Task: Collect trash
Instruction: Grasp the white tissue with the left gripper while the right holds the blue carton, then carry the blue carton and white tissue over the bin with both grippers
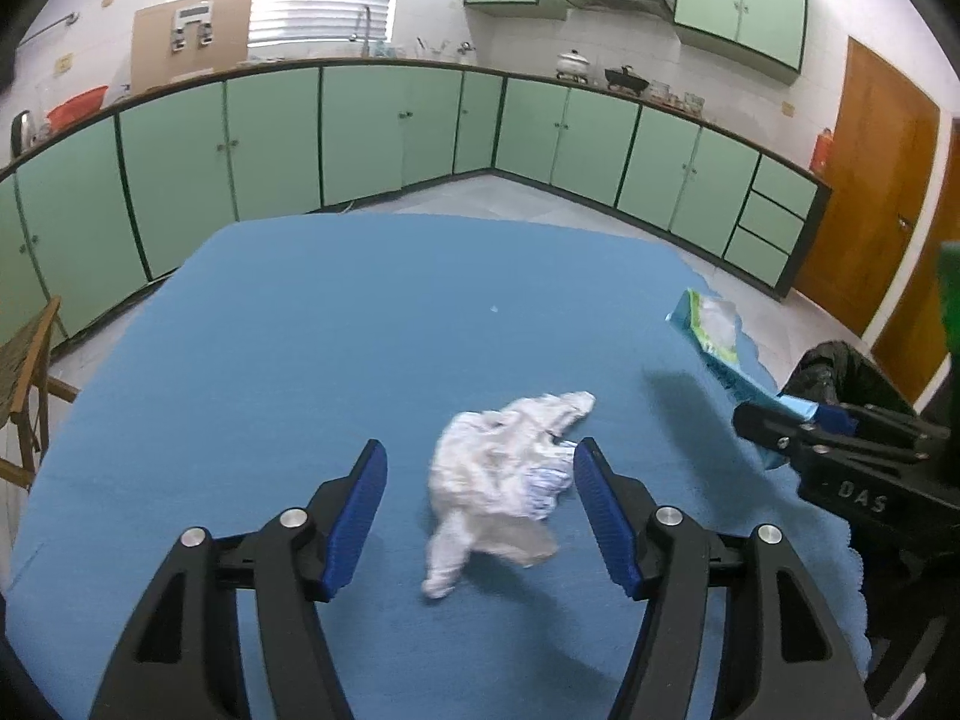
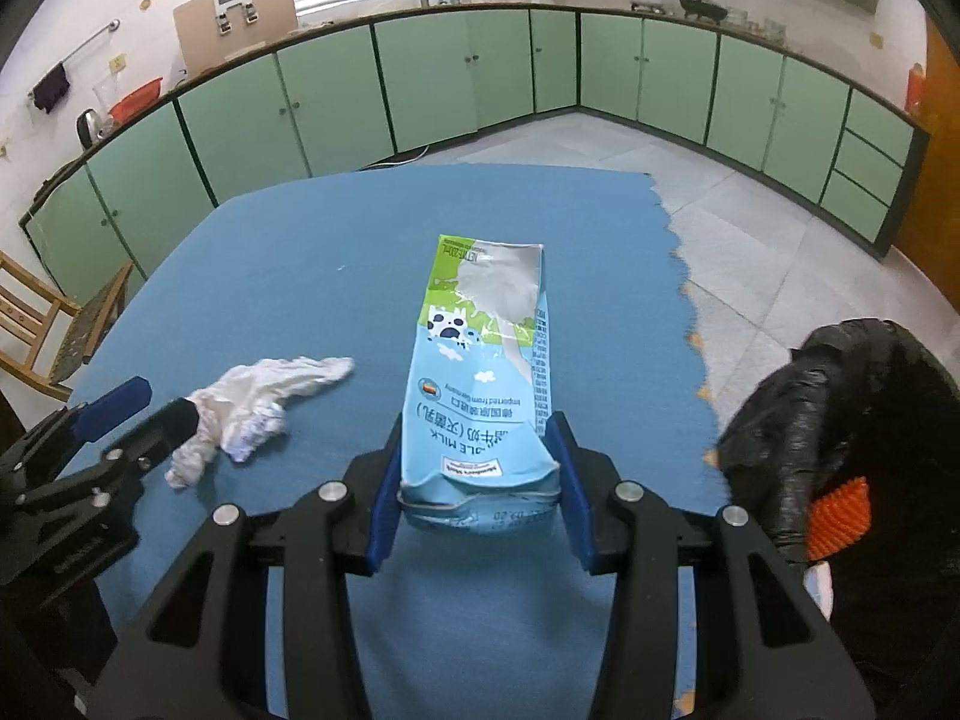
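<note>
A: Bin bag (image 2: 840, 420), table's right edge?
B: Holds some trash already.
A: Milk carton (image 2: 486, 372)?
B: Clamped in right gripper (image 2: 477, 480), not binned.
A: Crumpled tissue (image 1: 510, 474)?
B: On blue cloth (image 1: 300, 330), between left gripper's (image 1: 480, 510) wide-open jaws, ungripped.

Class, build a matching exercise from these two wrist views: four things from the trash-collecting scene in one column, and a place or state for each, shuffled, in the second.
Things
1. milk carton
2. crumpled white tissue
3. black trash bag
4. left gripper

Places or states
A. open, its jaws either side of the trash but not pressing it
B. lying loose on the blue tablecloth
C. clamped between the right gripper's blue pads
D. past the table's right edge, mouth open

Pairs: 1-C, 2-B, 3-D, 4-A
</note>
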The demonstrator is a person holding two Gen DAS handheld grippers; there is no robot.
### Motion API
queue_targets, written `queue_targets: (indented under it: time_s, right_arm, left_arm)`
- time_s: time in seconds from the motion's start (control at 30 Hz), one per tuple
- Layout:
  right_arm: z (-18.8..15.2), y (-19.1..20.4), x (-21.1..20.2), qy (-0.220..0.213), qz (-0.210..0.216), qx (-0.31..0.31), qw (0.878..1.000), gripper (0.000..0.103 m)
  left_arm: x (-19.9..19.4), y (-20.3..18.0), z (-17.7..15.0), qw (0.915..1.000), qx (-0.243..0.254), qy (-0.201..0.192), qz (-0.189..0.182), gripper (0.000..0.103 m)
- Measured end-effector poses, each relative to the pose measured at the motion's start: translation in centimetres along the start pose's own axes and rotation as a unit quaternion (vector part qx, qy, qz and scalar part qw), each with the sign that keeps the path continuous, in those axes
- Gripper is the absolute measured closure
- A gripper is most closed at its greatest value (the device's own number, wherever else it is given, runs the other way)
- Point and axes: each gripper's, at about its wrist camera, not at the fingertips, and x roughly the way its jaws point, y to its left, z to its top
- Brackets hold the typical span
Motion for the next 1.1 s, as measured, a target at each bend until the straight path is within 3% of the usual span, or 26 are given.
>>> queue_targets:
  time_s: [0.43, 0.6, 0.73, 1.1]
  right_arm:
    - [-0.4, -0.9, -0.6, -0.005, 0.004, -0.007, 1.0, 0.06]
    - [-0.5, -0.9, -0.8, -0.005, 0.008, -0.005, 1.0, 0.06]
    - [-0.4, -0.7, -1.2, -0.009, 0.009, -0.008, 1.0, 0.06]
    - [0.7, -0.7, -4.4, -0.033, 0.008, -0.009, 0.999, 0.06]
  left_arm:
    - [4.1, -1.5, 0.2, 0.9987, -0.018, 0.043, 0.018, 0.04]
    - [4.5, -1.2, 0.4, 0.998, -0.034, 0.048, 0.023, 0.069]
    - [3.9, -1.3, 0.6, 0.9986, -0.03, 0.037, 0.024, 0.085]
    - [-0.2, -3.2, 2.0, 0.9996, -0.023, -0.011, 0.013, 0.089]
